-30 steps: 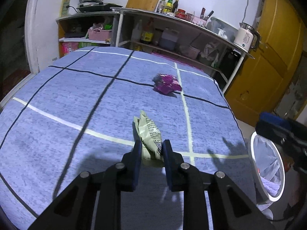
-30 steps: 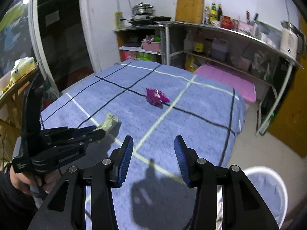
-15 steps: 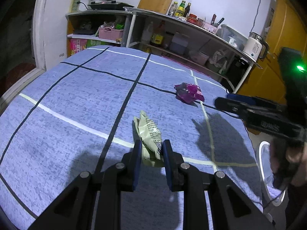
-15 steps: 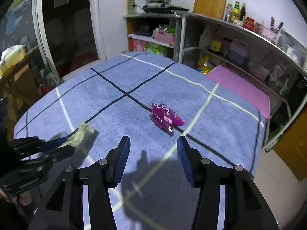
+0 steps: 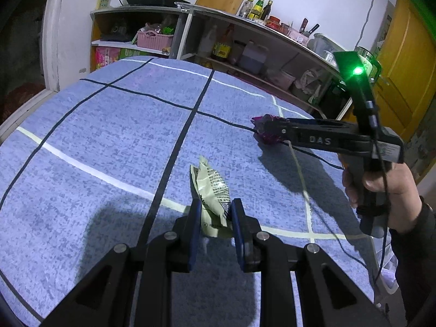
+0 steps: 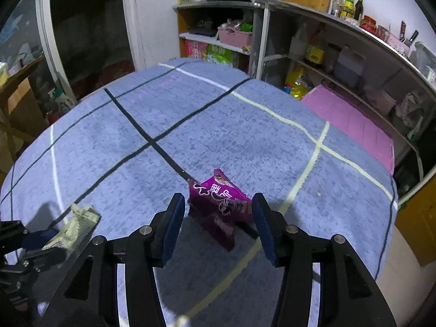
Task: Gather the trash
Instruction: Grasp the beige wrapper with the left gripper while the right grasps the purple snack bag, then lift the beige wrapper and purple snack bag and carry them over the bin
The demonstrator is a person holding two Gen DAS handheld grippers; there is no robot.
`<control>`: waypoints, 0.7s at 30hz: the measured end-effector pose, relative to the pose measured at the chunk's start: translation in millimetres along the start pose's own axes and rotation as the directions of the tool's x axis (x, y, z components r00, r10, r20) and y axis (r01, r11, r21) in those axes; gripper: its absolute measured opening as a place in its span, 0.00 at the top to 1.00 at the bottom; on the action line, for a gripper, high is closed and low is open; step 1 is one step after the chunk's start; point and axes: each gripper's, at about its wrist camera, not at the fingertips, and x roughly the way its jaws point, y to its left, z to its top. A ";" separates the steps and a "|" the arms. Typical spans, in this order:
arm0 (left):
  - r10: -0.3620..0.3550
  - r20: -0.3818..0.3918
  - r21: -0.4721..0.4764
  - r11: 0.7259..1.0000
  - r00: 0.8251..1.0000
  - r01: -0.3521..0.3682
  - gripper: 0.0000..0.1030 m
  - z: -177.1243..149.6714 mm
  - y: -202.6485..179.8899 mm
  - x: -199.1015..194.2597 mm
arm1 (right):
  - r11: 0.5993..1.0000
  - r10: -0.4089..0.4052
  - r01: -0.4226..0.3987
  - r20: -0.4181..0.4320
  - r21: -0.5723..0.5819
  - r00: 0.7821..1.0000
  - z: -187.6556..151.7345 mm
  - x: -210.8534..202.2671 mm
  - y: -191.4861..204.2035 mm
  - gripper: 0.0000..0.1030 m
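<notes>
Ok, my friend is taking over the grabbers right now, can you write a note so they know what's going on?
Left gripper: shut on the green wrapper, held above the blue tablecloth.
Right gripper: jaws open, they have just been opening wider, with the purple snack bag between them, not yet gripped. The bag lies on the cloth.
Done: green wrapper picked up.
Left: close on the purple bag, lift it, then bin both. No bin is clearly in view now.
</notes>
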 end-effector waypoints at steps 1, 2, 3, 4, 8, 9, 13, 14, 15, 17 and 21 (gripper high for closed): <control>-0.002 -0.002 -0.002 1.000 1.000 0.002 0.78 0.4 0.9 1.2 | 1.000 0.006 -0.006 -0.011 -0.002 1.000 0.3 4.4 -0.6 0.49; -0.003 -0.004 -0.003 1.000 1.000 0.003 0.78 0.5 1.0 2.2 | 1.000 0.009 -0.009 -0.020 0.000 1.000 0.5 8.5 -1.3 0.49; -0.003 -0.005 -0.004 1.000 1.000 0.003 0.78 0.4 0.9 2.5 | 1.000 0.011 -0.010 -0.025 0.006 1.000 0.3 11.0 -2.2 0.49; -0.003 -0.006 -0.004 1.000 1.000 0.003 0.78 0.6 0.5 3.1 | 1.000 0.016 -0.015 -0.029 0.020 0.999 0.1 12.8 -3.9 0.49; -0.001 -0.006 -0.001 1.000 1.000 0.001 0.78 1.1 -1.7 4.3 | 0.996 0.052 -0.051 -0.019 0.078 0.998 -0.9 9.8 -9.7 0.59; 0.001 -0.006 0.000 1.000 1.000 -0.001 0.78 0.9 -2.4 4.4 | 0.996 0.052 -0.050 -0.021 0.079 0.998 -1.6 8.9 -8.9 0.62; 0.004 -0.006 -0.003 1.000 1.000 -0.004 0.78 -0.1 -3.3 3.2 | 0.995 0.048 -0.045 -0.023 0.084 0.999 -7.4 1.2 -3.7 0.67; 0.005 -0.006 -0.002 1.000 1.000 -0.005 0.78 -0.8 -4.3 2.2 | 0.995 0.050 -0.048 -0.019 0.089 0.999 -9.8 -3.0 -2.6 0.68; 0.006 -0.005 0.000 1.000 1.000 -0.006 0.78 -0.6 -5.0 2.1 | 0.995 0.050 -0.048 -0.016 0.092 0.999 -12.2 -6.9 -1.8 0.68; 0.006 -0.005 0.002 1.000 1.000 -0.006 0.78 -1.8 -6.9 0.4 | 0.993 0.057 -0.056 -0.008 0.102 0.998 -17.7 -16.3 0.1 0.68; 0.005 -0.001 0.011 1.000 1.000 -0.005 0.78 -6.3 -14.0 -7.0 | 0.990 0.071 -0.073 0.014 0.125 0.997 -32.3 -40.7 5.1 0.68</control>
